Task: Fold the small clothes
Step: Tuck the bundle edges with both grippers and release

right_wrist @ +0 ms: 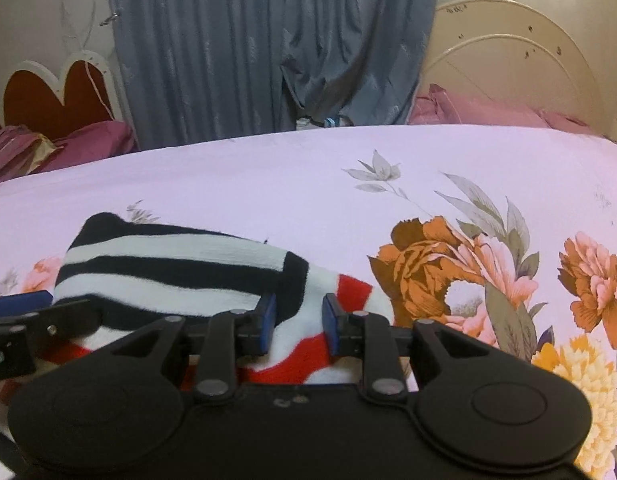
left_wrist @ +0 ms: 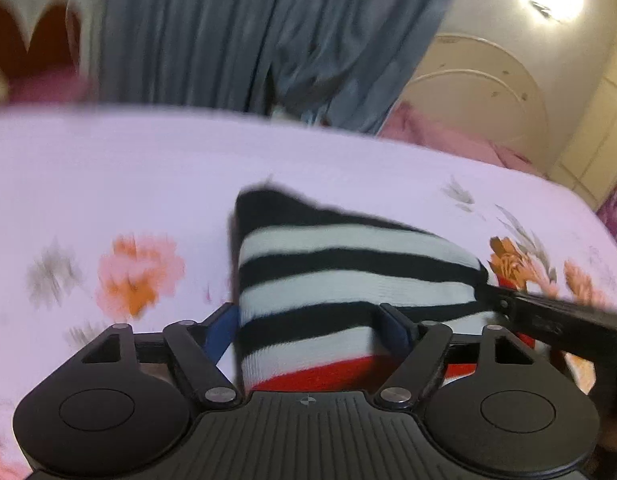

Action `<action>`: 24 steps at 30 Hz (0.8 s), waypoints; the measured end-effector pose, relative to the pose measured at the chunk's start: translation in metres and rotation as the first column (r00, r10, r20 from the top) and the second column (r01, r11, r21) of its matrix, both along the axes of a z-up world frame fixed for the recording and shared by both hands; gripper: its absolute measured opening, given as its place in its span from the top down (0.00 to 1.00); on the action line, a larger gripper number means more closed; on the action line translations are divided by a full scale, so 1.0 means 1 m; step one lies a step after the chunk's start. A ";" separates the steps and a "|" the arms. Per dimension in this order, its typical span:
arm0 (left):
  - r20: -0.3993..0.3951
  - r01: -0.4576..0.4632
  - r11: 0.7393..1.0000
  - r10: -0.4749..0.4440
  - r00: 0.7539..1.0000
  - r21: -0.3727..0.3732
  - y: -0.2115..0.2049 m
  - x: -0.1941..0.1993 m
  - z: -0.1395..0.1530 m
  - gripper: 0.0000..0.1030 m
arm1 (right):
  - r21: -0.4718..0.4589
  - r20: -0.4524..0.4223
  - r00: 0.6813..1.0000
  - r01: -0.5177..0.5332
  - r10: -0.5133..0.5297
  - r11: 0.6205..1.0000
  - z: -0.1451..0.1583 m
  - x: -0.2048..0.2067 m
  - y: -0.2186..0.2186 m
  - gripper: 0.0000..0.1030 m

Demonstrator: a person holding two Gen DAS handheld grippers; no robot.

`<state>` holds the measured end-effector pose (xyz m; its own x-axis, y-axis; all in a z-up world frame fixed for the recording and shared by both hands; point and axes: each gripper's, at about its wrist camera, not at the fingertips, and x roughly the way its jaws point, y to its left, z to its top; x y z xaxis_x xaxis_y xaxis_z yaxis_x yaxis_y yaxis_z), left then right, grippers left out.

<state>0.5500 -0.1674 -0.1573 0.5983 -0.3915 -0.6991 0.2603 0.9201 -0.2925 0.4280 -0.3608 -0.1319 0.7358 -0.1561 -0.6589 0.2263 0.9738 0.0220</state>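
A small striped garment [left_wrist: 340,280], black, white and red knit, lies on the floral bed sheet [left_wrist: 108,168]. It also shows in the right wrist view [right_wrist: 168,276], folded over with the red band near my fingers. My left gripper [left_wrist: 312,324] is open, its blue pads wide apart on either side of the garment's near edge. My right gripper [right_wrist: 298,322] has its jaws partly closed around a bunched white and red fold of the garment. The right gripper's finger enters the left wrist view [left_wrist: 548,316] at the garment's right edge.
The lilac sheet with orange and pink flowers [right_wrist: 448,264] covers the bed. A grey-blue curtain [right_wrist: 268,48] hangs behind it. A cream headboard [right_wrist: 508,64] and pink pillows [right_wrist: 468,112] are at the right, a red heart-shaped board [right_wrist: 56,96] at the left.
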 end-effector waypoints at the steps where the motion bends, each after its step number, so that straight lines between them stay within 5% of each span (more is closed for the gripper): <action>1: -0.019 -0.013 1.000 0.012 1.000 -0.017 0.002 0.002 -0.002 0.24 | 0.035 0.005 1.000 0.012 -0.012 0.999 0.000 -0.001 -0.005 0.78; 15: 0.098 0.029 0.999 -0.032 0.995 0.038 0.003 -0.029 0.034 0.24 | 0.078 0.055 0.998 -0.041 0.037 0.996 0.035 -0.036 0.007 0.69; 24: 0.131 0.099 0.994 -0.105 0.986 0.055 0.002 -0.065 0.047 0.24 | -0.020 0.072 0.990 -0.118 0.119 0.993 0.043 -0.068 0.033 0.81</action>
